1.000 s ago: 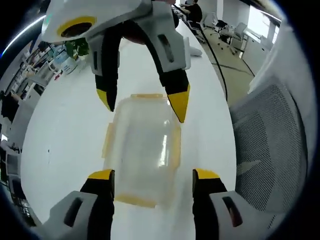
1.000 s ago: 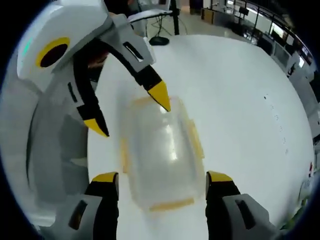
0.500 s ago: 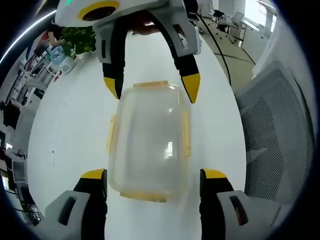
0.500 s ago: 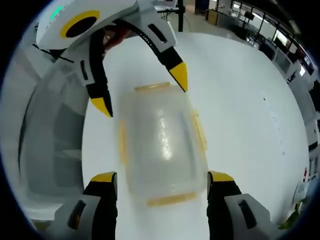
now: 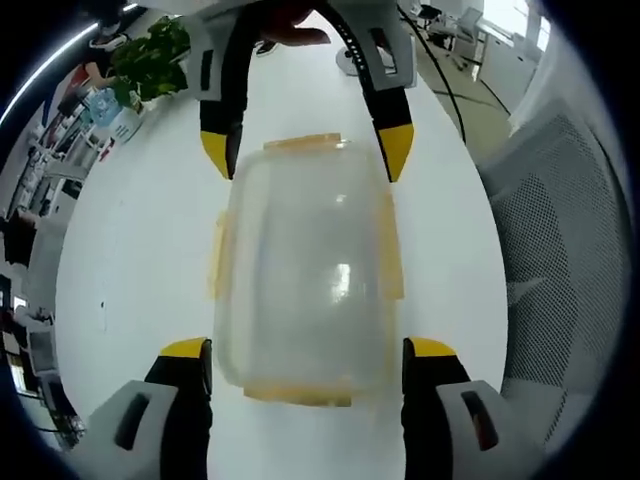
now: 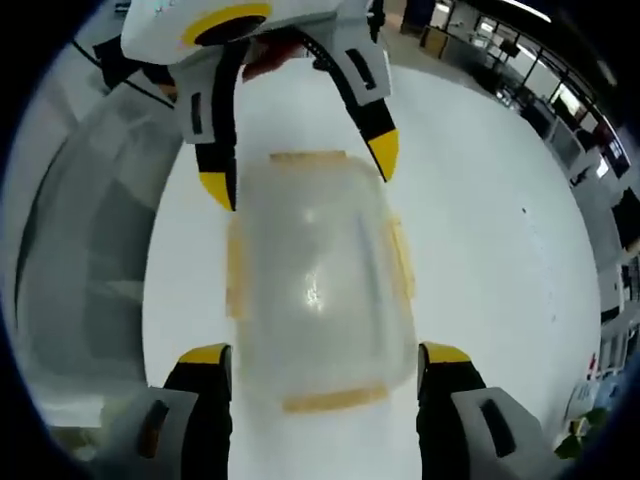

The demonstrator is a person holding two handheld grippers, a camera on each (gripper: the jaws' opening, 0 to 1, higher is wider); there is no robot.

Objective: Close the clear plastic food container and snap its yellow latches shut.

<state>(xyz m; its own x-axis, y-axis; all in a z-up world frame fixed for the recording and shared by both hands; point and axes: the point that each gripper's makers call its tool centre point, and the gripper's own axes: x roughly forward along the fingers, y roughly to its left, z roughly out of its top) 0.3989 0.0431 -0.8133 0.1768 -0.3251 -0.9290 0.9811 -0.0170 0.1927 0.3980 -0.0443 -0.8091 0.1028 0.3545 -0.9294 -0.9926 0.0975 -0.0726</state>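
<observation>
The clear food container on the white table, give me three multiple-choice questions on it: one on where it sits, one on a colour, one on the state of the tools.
1. Where does the container sit?
A. on the mesh chair
B. on the white table, between the two tools
C. on the floor

2. What colour are its latches?
A. blue
B. red
C. yellow

3. How do the left tool and right tool stand?
A. both open, at opposite ends of the container
B. both shut on a latch
C. one shut on the lid

Answers: 1 B, the table surface surrounds it and a tool faces each end; 2 C, yellow strips line its edges; 3 A, each tool's jaws stand spread apart.
</observation>
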